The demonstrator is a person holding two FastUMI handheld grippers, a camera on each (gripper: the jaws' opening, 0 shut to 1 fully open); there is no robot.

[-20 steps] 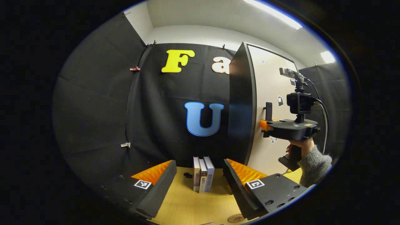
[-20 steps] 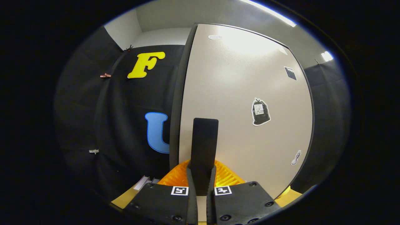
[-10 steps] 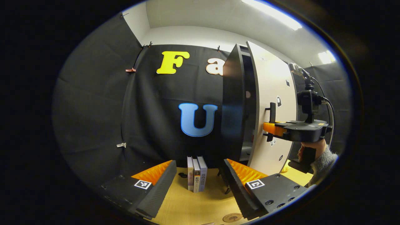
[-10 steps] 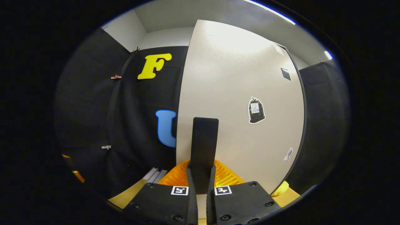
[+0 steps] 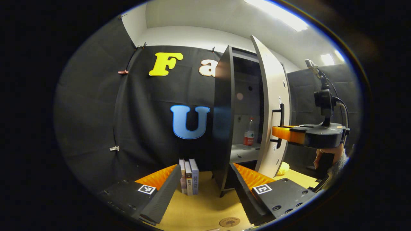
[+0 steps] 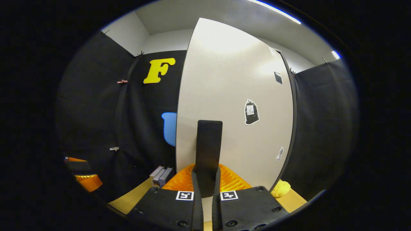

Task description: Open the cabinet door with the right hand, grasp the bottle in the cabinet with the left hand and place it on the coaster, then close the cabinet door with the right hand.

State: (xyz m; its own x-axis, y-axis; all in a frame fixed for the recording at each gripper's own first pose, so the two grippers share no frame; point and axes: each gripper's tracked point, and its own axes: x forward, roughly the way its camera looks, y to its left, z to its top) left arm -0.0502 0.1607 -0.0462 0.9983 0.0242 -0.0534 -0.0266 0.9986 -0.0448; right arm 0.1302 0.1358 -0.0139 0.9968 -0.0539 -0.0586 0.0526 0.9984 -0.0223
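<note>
Right gripper view: our right gripper (image 6: 207, 189) clamped on door handle (image 6: 208, 144), cabinet door (image 6: 234, 106) part open. Left gripper (image 5: 205, 179) spread wide, empty. Bottle (image 5: 249, 134) stands on cabinet shelf; coaster (image 5: 230, 222) near us. Risk: handle slipping free, door swinging shut.

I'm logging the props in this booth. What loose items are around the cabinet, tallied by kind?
Books: 3
Bottle: 1
Coaster: 1
Yellow lump on the table: 1
Total: 6
</note>
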